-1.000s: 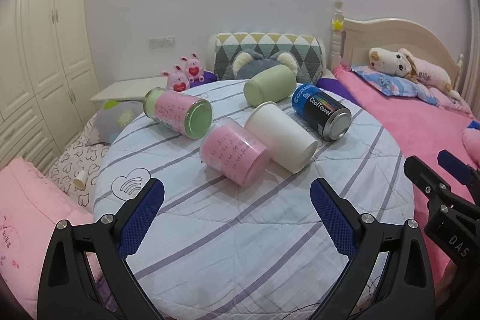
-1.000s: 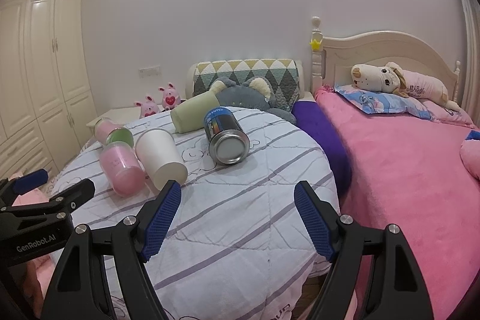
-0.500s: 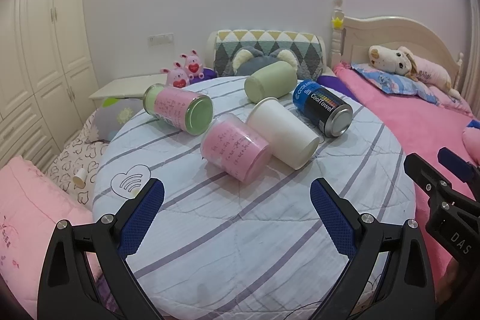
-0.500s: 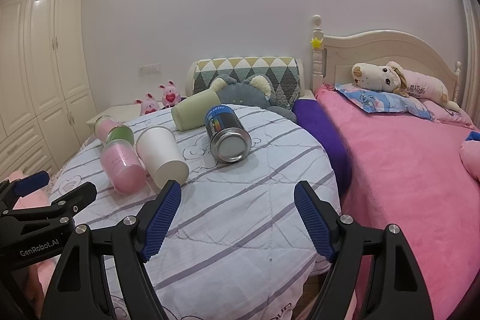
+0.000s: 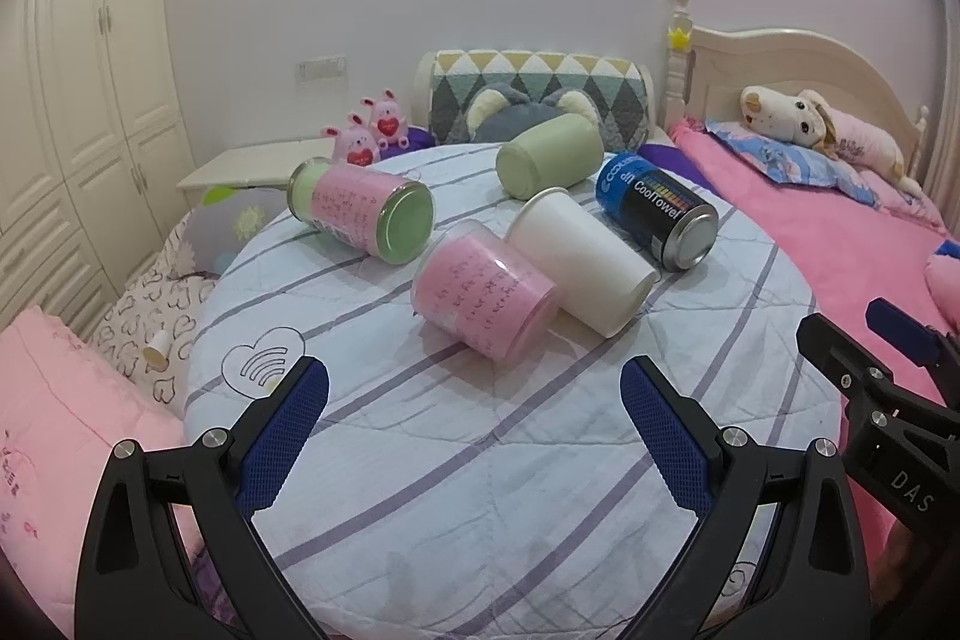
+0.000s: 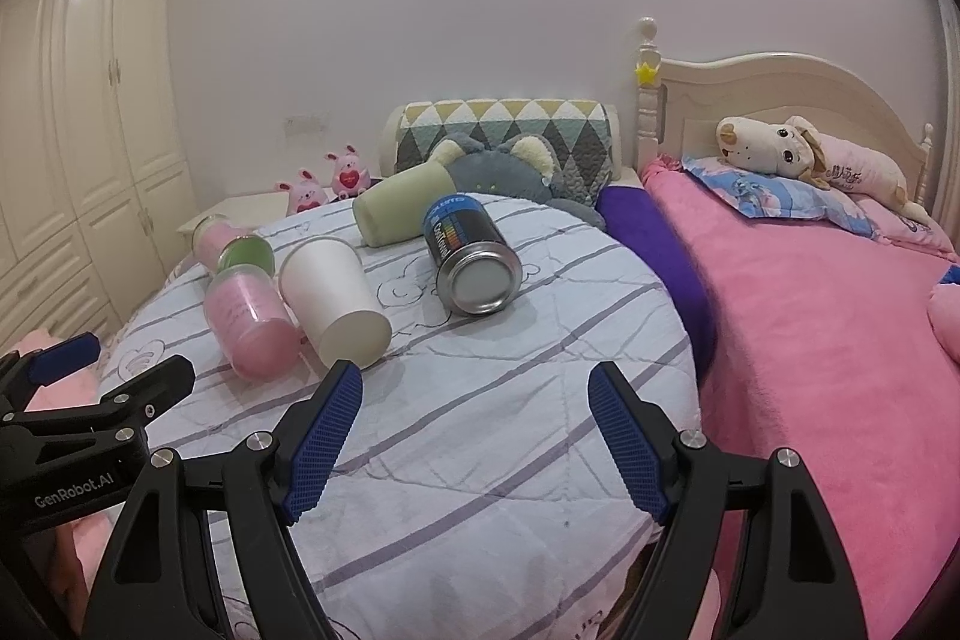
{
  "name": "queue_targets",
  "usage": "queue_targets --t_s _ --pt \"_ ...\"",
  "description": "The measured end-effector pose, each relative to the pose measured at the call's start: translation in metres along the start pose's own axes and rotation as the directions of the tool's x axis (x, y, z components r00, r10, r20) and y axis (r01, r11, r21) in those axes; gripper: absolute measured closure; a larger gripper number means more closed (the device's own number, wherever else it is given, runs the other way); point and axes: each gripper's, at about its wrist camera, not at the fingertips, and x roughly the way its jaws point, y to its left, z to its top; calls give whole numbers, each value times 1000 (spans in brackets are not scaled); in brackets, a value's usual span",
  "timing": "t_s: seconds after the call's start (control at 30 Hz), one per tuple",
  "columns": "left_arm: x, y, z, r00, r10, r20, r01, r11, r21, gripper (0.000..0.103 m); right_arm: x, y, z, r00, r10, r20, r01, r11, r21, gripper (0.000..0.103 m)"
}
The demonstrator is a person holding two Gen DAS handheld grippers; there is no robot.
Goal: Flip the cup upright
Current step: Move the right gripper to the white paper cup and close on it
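Several containers lie on their sides on a round table [image 5: 480, 460] with a striped cloth. A white paper cup [image 5: 579, 259] [image 6: 333, 295] lies in the middle, next to a pink jar [image 5: 483, 304] [image 6: 249, 319]. Behind are a pink jar with a green lid [image 5: 366, 214] [image 6: 231, 244], a green cup [image 5: 549, 154] [image 6: 402, 208] and a blue-black can [image 5: 657, 211] [image 6: 471, 259]. My left gripper [image 5: 474, 400] is open and empty, short of the pink jar. My right gripper [image 6: 477, 400] is open and empty, short of the can and the white cup.
A pink bed [image 6: 840, 340] with plush toys lies to the right. A patterned cushion [image 5: 540, 91] and a grey plush stand behind the table. A white nightstand [image 5: 258, 163] and wardrobe doors [image 5: 78, 100] are at the left. A pink cushion [image 5: 54, 430] lies at lower left.
Both grippers have drifted slightly nearer the table, so the containers look a little closer. Both stay open. No container has moved.
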Motion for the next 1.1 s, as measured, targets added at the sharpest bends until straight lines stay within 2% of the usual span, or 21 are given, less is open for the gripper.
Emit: queue_targets --t_s 0.23,0.4,0.53,0.67,0.83,0.93,1.1 --pt "13 12 5 1000 1 -24 -2 1000 -20 4 15 12 6 999 24 -28 -25 999 -30 24" --pt "22 20 11 999 8 -42 -10 999 -33 4 31 21 15 995 71 -64 -73 996 -44 24" --pt "33 30 18 997 -21 -71 16 997 -77 4 44 31 26 990 109 -94 -115 991 -64 24" --pt "42 32 24 996 2 -87 -9 997 -78 4 63 41 38 981 135 -137 -152 981 -119 24" --pt "59 33 33 988 23 -156 -36 996 -81 4 96 49 54 952 191 -238 -231 961 -151 24" --pt "70 34 37 977 -17 -214 -6 995 -105 4 114 53 60 932 198 -304 -258 950 -173 24" --pt "77 36 43 964 2 -267 -38 991 -130 4 138 57 65 871 239 -429 -339 925 -173 24"
